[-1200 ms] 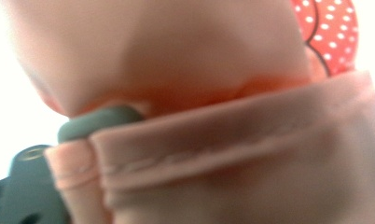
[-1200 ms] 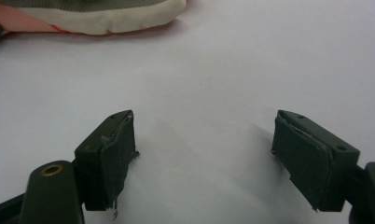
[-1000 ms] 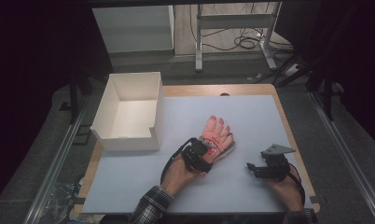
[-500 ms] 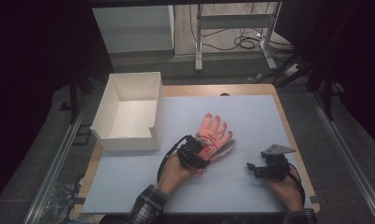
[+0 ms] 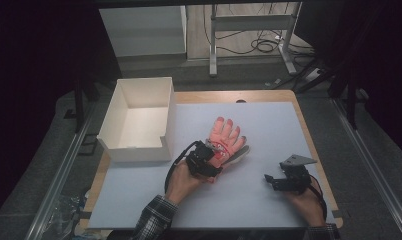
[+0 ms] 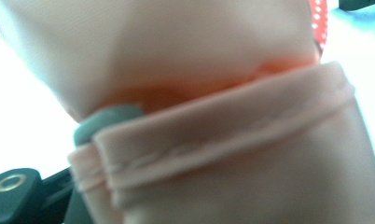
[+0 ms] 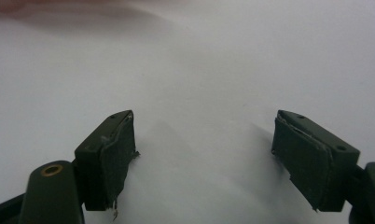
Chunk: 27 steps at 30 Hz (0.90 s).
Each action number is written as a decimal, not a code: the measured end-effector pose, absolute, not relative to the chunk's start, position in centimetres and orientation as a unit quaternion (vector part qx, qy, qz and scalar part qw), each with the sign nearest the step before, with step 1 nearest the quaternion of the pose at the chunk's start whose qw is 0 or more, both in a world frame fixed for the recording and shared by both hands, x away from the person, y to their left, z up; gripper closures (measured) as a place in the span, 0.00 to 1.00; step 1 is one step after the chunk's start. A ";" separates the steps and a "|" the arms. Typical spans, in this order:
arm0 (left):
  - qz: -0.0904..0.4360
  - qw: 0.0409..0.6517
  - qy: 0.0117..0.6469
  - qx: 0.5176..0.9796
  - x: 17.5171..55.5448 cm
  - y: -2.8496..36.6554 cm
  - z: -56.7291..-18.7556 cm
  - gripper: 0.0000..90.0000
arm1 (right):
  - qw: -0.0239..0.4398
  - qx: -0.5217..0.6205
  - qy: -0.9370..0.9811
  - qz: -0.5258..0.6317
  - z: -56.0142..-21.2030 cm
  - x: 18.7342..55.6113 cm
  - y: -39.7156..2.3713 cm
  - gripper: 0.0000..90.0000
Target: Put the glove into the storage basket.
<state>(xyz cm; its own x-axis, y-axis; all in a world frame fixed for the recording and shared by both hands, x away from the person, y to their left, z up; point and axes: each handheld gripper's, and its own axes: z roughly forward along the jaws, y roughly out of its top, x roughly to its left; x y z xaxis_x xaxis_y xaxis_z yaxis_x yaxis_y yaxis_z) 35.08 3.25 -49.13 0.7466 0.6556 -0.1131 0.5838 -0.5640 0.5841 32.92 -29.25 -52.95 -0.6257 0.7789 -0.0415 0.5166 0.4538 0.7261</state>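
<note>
the left gripper (image 5: 212, 159) has just closed, pinching the cuff of the pink glove (image 5: 225, 140), which lies mid-table beside the box (image 5: 139, 150). the right gripper (image 5: 274, 181) rests spread.

High view overlooks table (image 5: 269, 200); tool cameras sit close.

dim room with dark surroundings; the white table (image 5: 269, 130) is lit from above and glares at its far edge. the left gripper view is close, blurred and washed out; the right gripper view is sharp with soft shadows.
</note>
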 end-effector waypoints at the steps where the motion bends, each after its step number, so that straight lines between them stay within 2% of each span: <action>1: 0.060 0.308 0.351 0.882 35.1 3.3 -49.0 0.54 | 0.188 0.390 0.831 0.348 -53.0 32.9 -29.2 0.24; 27: 0.094 0.296 0.376 0.873 37.3 5.8 -44.1 0.54 | 0.189 0.388 0.832 0.349 -53.0 32.9 -29.2 0.24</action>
<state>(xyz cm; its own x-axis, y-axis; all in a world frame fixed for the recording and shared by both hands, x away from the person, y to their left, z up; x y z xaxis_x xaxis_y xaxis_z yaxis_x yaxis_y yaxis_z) 37.26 5.82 -44.10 0.7001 0.7116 -0.0589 0.6008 -0.5424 0.5873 32.92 -29.24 -52.98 -0.6272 0.7776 -0.0448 0.5134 0.4559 0.7270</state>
